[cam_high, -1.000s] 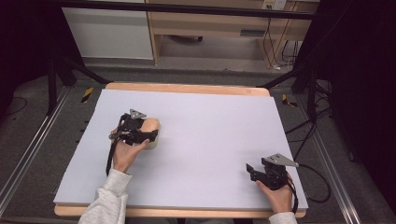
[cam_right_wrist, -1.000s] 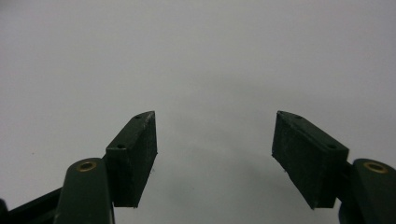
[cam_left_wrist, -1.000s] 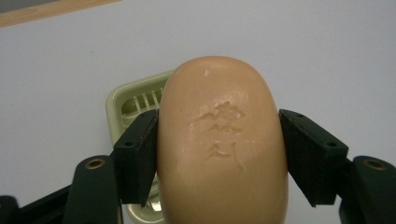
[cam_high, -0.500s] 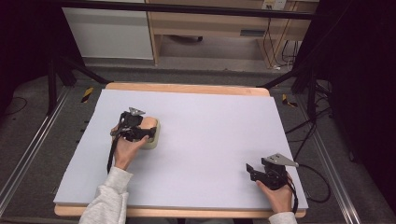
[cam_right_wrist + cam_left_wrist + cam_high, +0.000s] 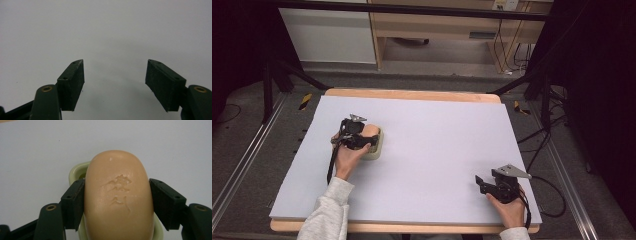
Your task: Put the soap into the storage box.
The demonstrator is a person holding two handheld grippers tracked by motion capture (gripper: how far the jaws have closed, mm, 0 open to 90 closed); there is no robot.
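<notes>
Moved since a second ago: left gripper (image 5: pixel 364 140) with soap (image 5: pixel 117 195), slightly nearer and lower, over dish (image 5: pixel 77 170) on table (image 5: pixel 437 150); jaws clamp the bar's sides. Unmoved: right gripper (image 5: pixel 115 80), jaws apart, nothing between, near table's front right corner.

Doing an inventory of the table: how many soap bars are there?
1. The soap bar sits between the left gripper fingers, above the pale green soap dish on the table's left side. More could be hidden under the hand.
</notes>
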